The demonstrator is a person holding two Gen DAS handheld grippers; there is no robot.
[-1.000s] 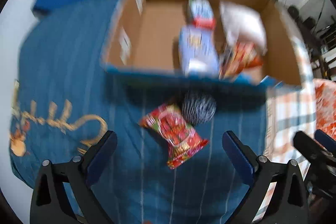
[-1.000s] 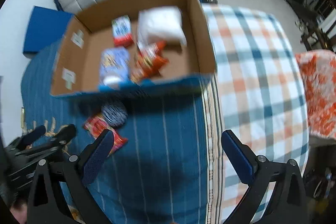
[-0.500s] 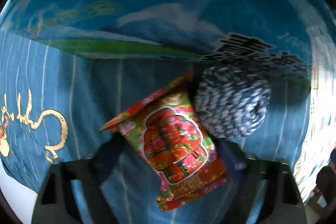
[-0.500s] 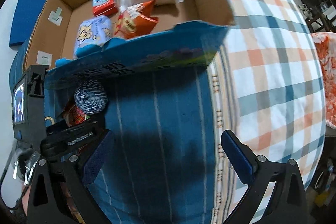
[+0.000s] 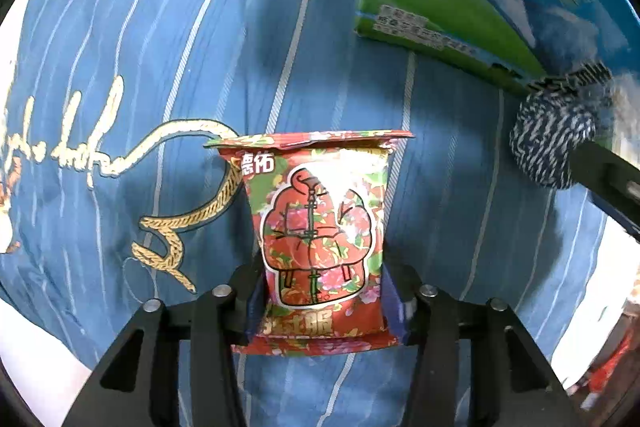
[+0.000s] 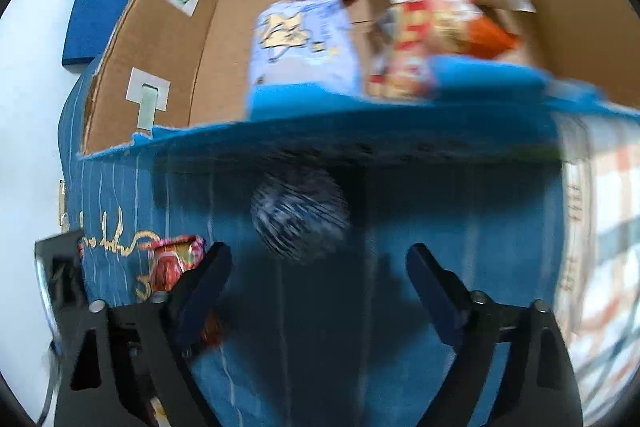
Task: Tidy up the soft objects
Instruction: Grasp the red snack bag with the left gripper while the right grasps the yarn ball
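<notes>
Red floral snack packet (image 5: 320,239) sits clamped in your left gripper (image 5: 322,311), over the blue striped cloth (image 5: 160,67). Your right gripper (image 6: 320,283) is spread wide, yarn ball (image 6: 300,217) just beyond its tips, near the cardboard box (image 6: 168,39) front edge.

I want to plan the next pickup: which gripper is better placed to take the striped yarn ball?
Right. The right gripper is open and faces the yarn ball, while the left gripper is shut on the red snack packet.
</notes>
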